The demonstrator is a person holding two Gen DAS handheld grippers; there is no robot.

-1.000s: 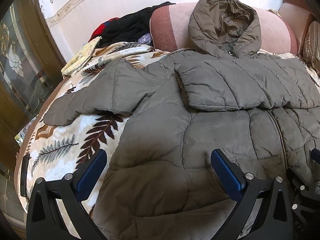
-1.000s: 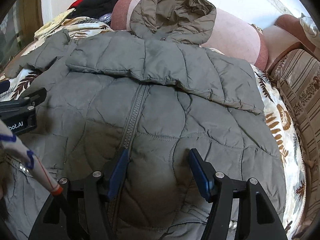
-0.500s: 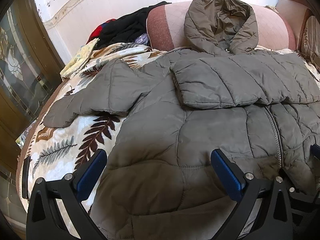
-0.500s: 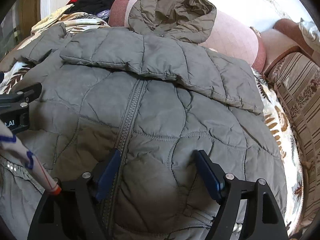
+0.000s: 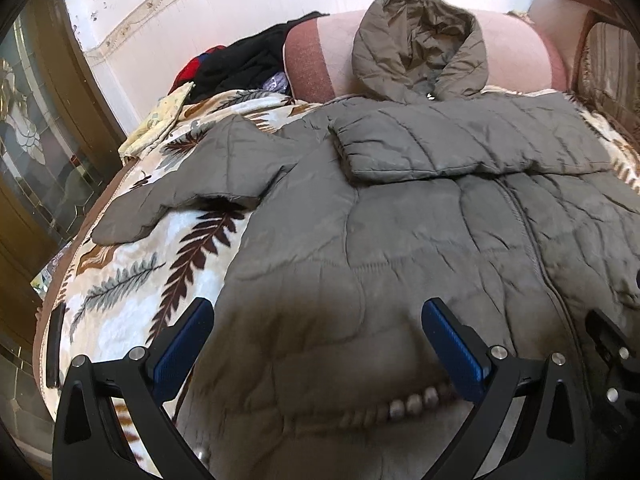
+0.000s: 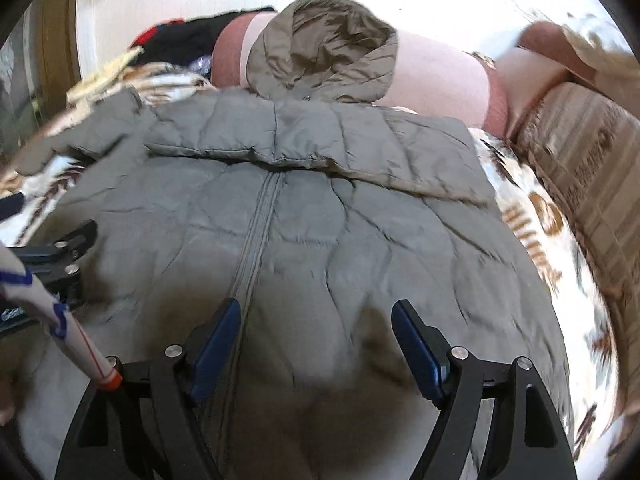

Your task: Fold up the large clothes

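An olive-grey quilted hooded jacket (image 5: 400,240) lies front up on a leaf-print blanket (image 5: 132,280), also in the right wrist view (image 6: 320,240). Its hood (image 5: 420,48) rests against a pink bolster. One sleeve (image 5: 460,148) is folded across the chest; the other sleeve (image 5: 192,184) lies out to the left on the blanket. My left gripper (image 5: 316,336) is open, low over the jacket's lower left part. My right gripper (image 6: 316,336) is open over the lower front, right of the zipper (image 6: 256,232). Neither holds fabric.
A pink bolster (image 5: 320,64) and a pile of dark and red clothes (image 5: 240,64) lie at the back. A striped sofa arm (image 6: 592,168) is at the right. A glass-panelled door (image 5: 36,140) stands left. The left gripper's body (image 6: 60,256) shows in the right wrist view.
Both grippers have moved forward and lower over the jacket's lower part. The right wrist view is blurred from motion. The jacket itself has not shifted.
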